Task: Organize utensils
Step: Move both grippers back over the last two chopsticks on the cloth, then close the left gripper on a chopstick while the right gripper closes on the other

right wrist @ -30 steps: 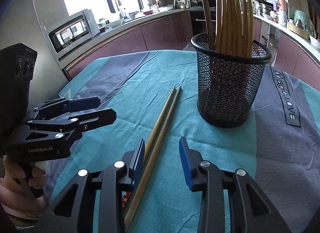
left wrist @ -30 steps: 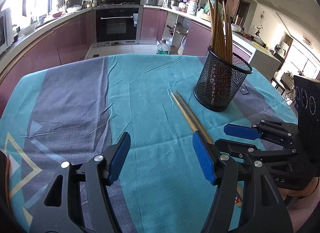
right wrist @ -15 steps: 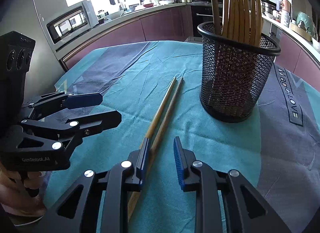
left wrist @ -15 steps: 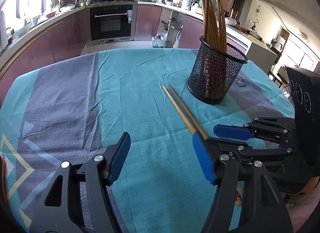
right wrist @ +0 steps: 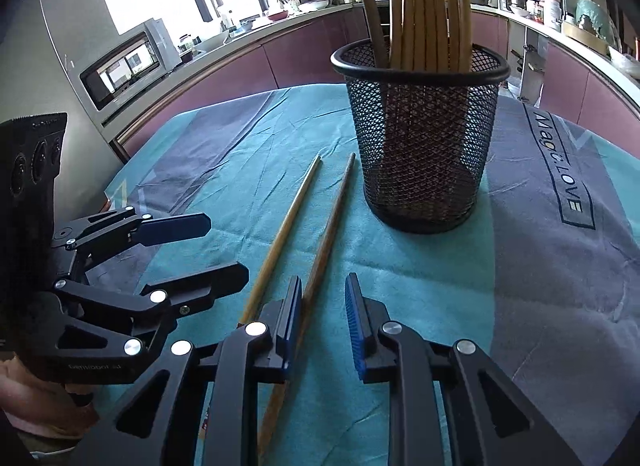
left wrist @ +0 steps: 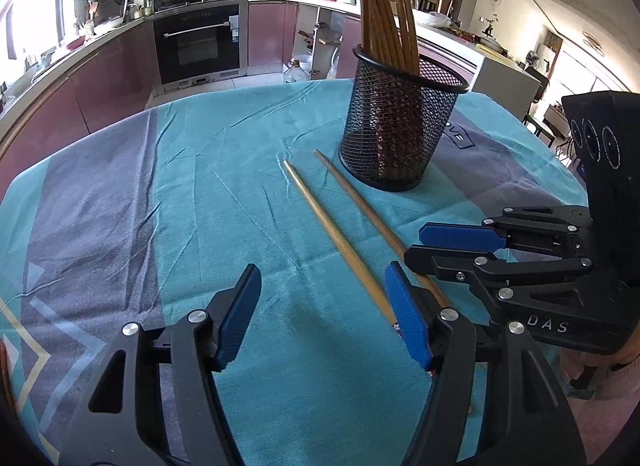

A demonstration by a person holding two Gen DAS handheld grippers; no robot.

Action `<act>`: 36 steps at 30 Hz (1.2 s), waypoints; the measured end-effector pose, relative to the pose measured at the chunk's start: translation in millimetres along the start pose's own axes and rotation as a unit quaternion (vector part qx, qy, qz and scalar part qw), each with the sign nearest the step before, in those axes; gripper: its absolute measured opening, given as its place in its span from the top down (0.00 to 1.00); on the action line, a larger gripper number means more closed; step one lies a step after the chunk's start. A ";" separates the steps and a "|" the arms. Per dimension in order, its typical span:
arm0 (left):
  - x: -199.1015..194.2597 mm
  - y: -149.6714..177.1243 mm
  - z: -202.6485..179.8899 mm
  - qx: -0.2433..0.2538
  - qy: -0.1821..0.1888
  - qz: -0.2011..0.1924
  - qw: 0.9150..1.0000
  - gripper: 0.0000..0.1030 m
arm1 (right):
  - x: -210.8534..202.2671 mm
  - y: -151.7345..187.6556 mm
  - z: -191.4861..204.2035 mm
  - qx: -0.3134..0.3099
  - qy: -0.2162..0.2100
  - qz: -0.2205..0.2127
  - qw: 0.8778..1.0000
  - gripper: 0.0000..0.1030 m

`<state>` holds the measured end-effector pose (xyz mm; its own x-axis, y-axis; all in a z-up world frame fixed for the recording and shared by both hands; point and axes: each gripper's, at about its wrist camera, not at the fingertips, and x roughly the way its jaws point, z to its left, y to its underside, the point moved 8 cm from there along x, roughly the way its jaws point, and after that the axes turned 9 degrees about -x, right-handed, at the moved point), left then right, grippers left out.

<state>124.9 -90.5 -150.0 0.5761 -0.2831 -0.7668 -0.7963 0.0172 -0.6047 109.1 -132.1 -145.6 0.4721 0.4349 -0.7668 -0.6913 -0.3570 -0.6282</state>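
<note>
With the right hand-held gripper (right wrist: 322, 322) half-closed around the darker wooden chopstick (right wrist: 332, 217) and the left hand-held gripper (left wrist: 322, 316) spread wide, the paler wooden chopstick (right wrist: 286, 225) just beside could be knocked away.

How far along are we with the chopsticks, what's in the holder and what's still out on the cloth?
Done: a bundle of chopsticks stands in the mesh holder. In hand: nothing yet; the right gripper is open, low beside one loose chopstick, and the left gripper is open too. Left: both loose chopsticks, including the other one, lie apart on the tablecloth.
</note>
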 end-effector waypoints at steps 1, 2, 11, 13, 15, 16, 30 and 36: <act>1.7 0.4 -2.4 0.004 0.000 0.002 1.000 0.38 | -0.9 0.5 -1.4 0.003 -0.003 0.000 1.000 0.80; 3.9 1.1 -4.9 0.008 -0.001 0.003 1.000 0.38 | -1.4 0.7 -2.9 0.005 -0.005 -0.001 1.000 0.80; 14.8 10.6 -14.1 0.040 -0.021 0.021 0.999 0.61 | 0.1 -0.3 -6.2 0.006 -0.008 0.000 1.000 0.79; 13.8 10.7 -11.5 0.039 -0.025 0.022 0.999 0.71 | 0.8 -1.5 -6.1 0.005 -0.009 0.000 1.000 0.79; 12.3 10.9 -8.1 0.032 -0.023 0.024 0.999 0.77 | 2.5 -3.1 -5.3 0.002 -0.008 0.000 1.000 0.79; 11.6 10.9 -6.8 0.028 -0.021 0.025 0.999 0.77 | 3.7 -3.9 -5.1 0.000 -0.006 0.000 1.000 0.79; 24.4 -19.6 15.5 0.001 -0.046 0.015 0.999 0.67 | 26.1 -26.4 -4.3 -0.032 0.029 0.005 0.999 0.79; 35.5 -27.1 15.3 0.006 -0.055 0.017 0.998 0.69 | 32.0 -32.0 -6.4 -0.038 0.040 0.006 0.998 0.85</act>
<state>169.8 -86.3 -164.2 0.5661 -0.1743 -0.8057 -0.8138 0.0374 -0.5799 149.9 -112.0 -150.8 0.5084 0.3628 -0.7810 -0.6558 -0.4246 -0.6242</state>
